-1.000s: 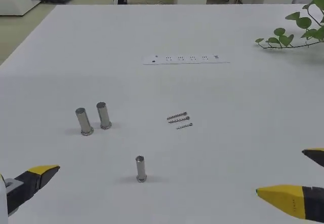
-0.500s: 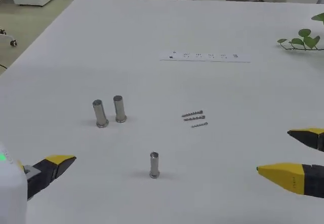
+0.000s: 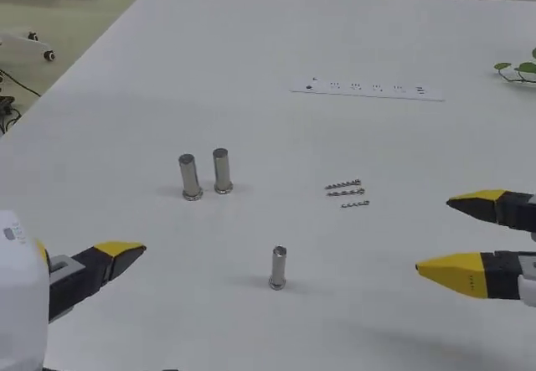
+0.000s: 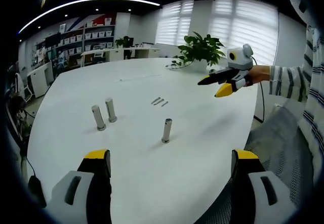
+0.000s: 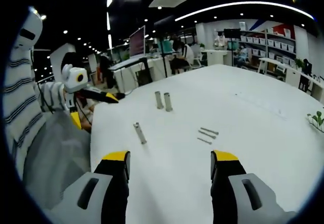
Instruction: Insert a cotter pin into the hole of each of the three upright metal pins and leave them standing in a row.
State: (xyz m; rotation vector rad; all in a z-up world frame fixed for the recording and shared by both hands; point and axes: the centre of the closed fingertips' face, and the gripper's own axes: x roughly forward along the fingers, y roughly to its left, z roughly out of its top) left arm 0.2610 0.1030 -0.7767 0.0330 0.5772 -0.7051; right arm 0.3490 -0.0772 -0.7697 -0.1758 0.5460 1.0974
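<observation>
Steel cotter pins (image 3: 345, 193) beyond lone pin (image 3: 278, 267); my right tongs (image 3: 433, 234), left tongs (image 4: 170, 157) gape empty; nip one near end.

Table (image 3: 251, 53): metal pins (image 3: 222, 170), cotter pins (image 3: 344, 192), power strip (image 3: 368, 89)

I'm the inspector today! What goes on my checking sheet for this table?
Surface: white table, flat.
Job's things: metal pins, all upright, two side by side, one apart; three cotter pins lying loose, none inserted.
Clutter: power strip; leafy plant at the table's edge.
Grippers: left gripper open, right gripper open, both holding nothing.
Cables: dark cable on the floor.
Surroundings: office with shelves and window blinds.
</observation>
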